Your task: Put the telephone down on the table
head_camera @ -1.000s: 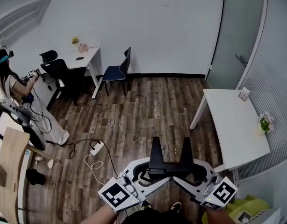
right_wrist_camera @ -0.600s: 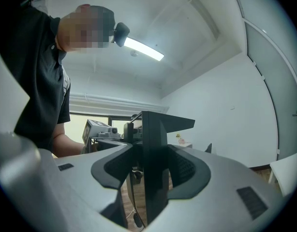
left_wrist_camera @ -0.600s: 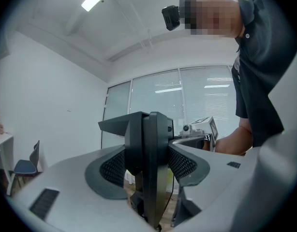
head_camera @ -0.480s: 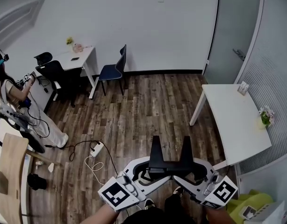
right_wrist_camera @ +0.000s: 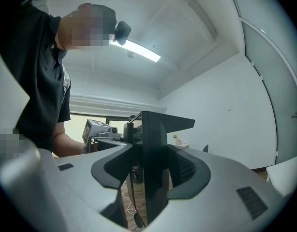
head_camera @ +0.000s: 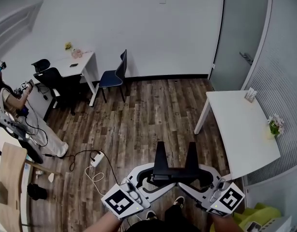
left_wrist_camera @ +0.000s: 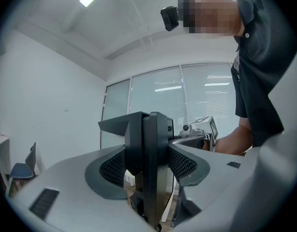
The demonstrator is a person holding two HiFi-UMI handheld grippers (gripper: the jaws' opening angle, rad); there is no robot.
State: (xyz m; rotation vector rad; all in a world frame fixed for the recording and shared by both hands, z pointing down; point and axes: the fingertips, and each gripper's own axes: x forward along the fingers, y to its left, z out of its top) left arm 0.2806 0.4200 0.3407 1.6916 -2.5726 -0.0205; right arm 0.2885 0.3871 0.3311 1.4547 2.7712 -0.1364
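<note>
Grips black telephone (head_camera: pixel 175 172) from both ends: left gripper (head_camera: pixel 151 177) on one end, right gripper (head_camera: pixel 199 177) on the other. Sets jaws of each wide apart yet clamped, w/ mesh pads (left_wrist_camera: pixel 182 164) pressing flat on its sides. Holds it in mid-air over wood floor (head_camera: pixel 139 115), its two prongs clear in head view. Leaves it well apart from white table (head_camera: pixel 240 129) at right, not yet on it. Shows, at far left, second person (head_camera: pixel 8 105) nr desk (head_camera: pixel 81 62).

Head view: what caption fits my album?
Left gripper and right gripper hold a black telephone above the wooden floor, near a white table.
</note>
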